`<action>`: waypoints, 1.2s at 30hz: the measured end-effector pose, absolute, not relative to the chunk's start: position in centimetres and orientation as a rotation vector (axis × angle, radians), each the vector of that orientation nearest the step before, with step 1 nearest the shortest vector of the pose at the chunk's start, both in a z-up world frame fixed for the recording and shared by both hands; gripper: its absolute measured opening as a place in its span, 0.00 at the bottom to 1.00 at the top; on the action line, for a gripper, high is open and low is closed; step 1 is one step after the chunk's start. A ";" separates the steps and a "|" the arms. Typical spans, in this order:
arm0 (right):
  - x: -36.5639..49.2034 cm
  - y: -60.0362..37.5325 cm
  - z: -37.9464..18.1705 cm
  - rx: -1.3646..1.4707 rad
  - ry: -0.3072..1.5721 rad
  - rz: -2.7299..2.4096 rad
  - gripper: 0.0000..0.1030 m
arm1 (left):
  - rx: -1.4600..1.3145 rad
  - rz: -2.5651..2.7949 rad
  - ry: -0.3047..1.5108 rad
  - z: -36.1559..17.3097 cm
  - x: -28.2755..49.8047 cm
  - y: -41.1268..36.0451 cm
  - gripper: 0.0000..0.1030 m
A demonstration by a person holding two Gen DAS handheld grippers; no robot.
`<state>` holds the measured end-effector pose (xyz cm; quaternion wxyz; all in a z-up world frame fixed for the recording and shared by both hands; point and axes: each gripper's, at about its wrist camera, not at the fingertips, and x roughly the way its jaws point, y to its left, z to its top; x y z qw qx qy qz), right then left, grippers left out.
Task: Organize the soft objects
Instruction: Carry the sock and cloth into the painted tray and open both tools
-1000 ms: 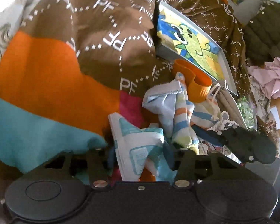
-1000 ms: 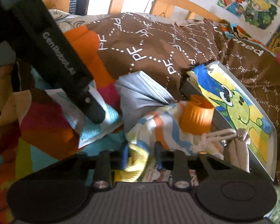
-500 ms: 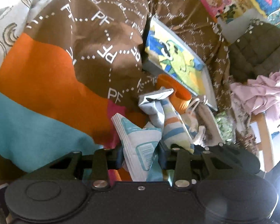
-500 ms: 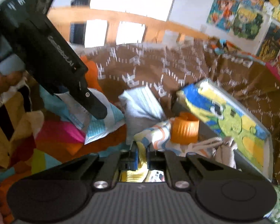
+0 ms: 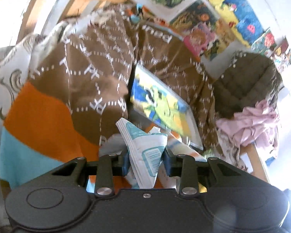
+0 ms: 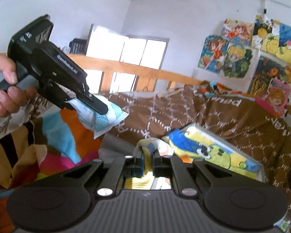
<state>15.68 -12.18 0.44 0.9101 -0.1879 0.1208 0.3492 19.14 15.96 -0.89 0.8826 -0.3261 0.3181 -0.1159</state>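
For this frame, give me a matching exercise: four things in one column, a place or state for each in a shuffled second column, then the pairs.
Things:
1. white and teal packet
2. striped cloth
3. pink garment
4. cartoon picture panel

Places or states:
A. heaped against the dark quilted jacket
B. pinched in the right hand-held gripper
C. lying on the brown blanket
D. clamped in the left hand-held gripper

Pairs: 1-D, 2-B, 3-A, 4-C
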 end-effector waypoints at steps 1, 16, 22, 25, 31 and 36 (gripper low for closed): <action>15.5 -12.3 0.7 -0.383 0.229 0.720 0.08 | -0.679 -0.240 0.640 -0.7 19.1 16.0 0.35; 18.5 -13.5 5.6 -0.231 0.043 0.684 0.08 | -0.599 -0.264 0.427 1.3 20.0 14.1 0.35; 24.8 -13.8 6.3 -0.077 0.060 0.569 0.08 | -0.620 -0.247 0.369 1.2 24.5 12.2 0.35; 28.5 -13.9 5.5 -0.022 0.105 0.504 0.08 | -0.607 -0.249 0.363 0.6 27.5 11.0 0.35; 34.8 -14.9 3.1 0.072 0.194 0.433 0.08 | -0.617 -0.244 0.395 -2.2 33.1 9.1 0.35; 38.5 -15.4 1.2 0.174 0.278 0.410 0.08 | -0.674 -0.219 0.435 -4.5 36.6 9.3 0.35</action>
